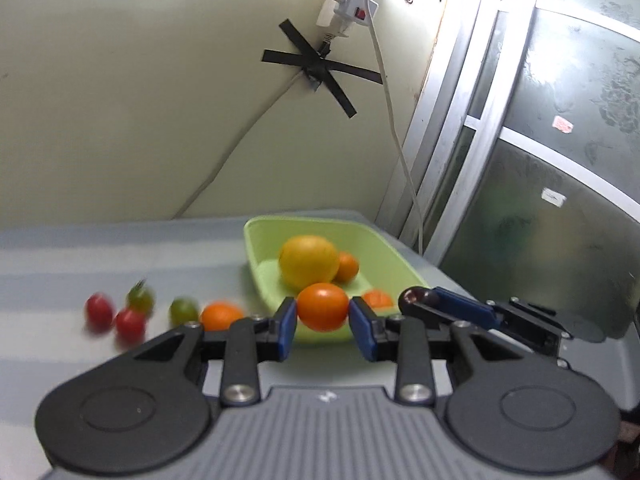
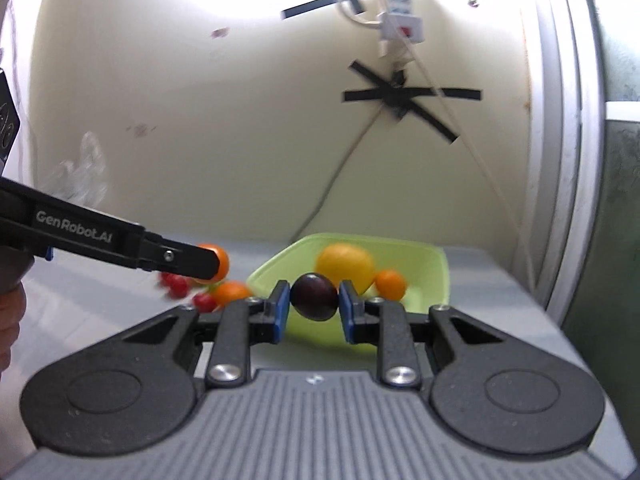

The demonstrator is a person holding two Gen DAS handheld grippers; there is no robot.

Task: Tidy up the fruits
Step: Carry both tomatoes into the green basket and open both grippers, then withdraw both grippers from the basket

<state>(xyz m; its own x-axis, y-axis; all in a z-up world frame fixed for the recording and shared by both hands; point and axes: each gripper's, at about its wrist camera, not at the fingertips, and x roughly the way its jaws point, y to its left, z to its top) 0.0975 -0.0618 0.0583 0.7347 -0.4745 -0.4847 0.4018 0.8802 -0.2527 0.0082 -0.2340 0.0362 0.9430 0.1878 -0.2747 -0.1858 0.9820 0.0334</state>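
My left gripper (image 1: 322,312) is shut on an orange fruit (image 1: 322,306), held just before the near rim of the green tray (image 1: 256,268). My right gripper (image 2: 313,303) is shut on a dark purple plum (image 2: 313,297) in front of the same green tray (image 2: 434,276); it also shows in the left wrist view (image 1: 416,300), with the plum (image 1: 412,295). In the tray lie a large yellow fruit (image 1: 308,259) and two small oranges (image 1: 346,266). On the table left of the tray lie another orange (image 1: 221,316), two green tomatoes (image 1: 183,309) and two red tomatoes (image 1: 129,323).
The table is grey (image 1: 80,248) and stands against a cream wall with a taped cable (image 1: 320,68) and a power strip (image 1: 352,0). A metal-framed glass door (image 1: 560,140) stands to the right. The table's right edge lies close to the tray.
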